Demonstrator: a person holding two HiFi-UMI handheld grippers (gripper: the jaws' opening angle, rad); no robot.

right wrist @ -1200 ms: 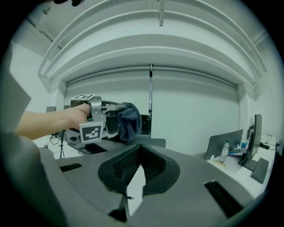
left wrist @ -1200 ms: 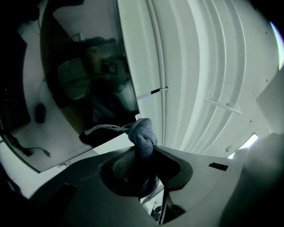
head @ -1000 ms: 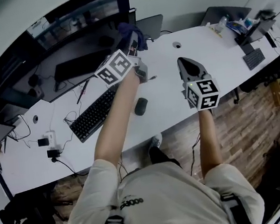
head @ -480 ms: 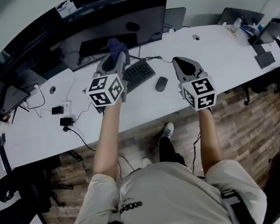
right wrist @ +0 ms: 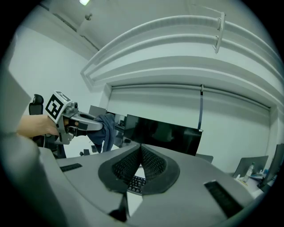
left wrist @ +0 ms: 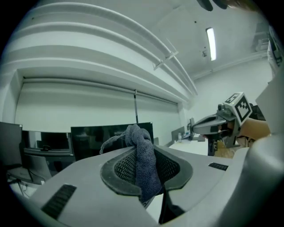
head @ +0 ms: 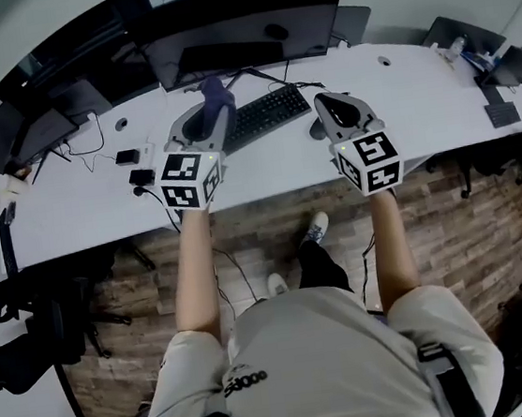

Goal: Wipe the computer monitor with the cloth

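Pinching a dark blue-grey cloth [left wrist: 144,164] between its jaws, the left gripper [head: 211,110] is held over the white desk [head: 91,205], with the jaws closed narrow on the fabric. A bunched knot of cloth rises above the jaw tips and the rest hangs down between the ribbed pads. In the left gripper view the cloth stands in front of the dark computer monitor [head: 240,40]. In the right gripper view it hangs just beside the screen's left edge, not pressed on the glass. Seen from the head view, the cloth sits near the monitor's lower left part, above the left end of the black keyboard [head: 271,112]. The right gripper [right wrist: 141,155] holds nothing. Its jaw tips are together, and a slim gap lower down shows keyboard keys. It hovers over the desk at the keyboard's right end, partly covering a dark mouse [head: 315,128]. A second, smaller monitor [head: 34,131] stands at the desk's left.
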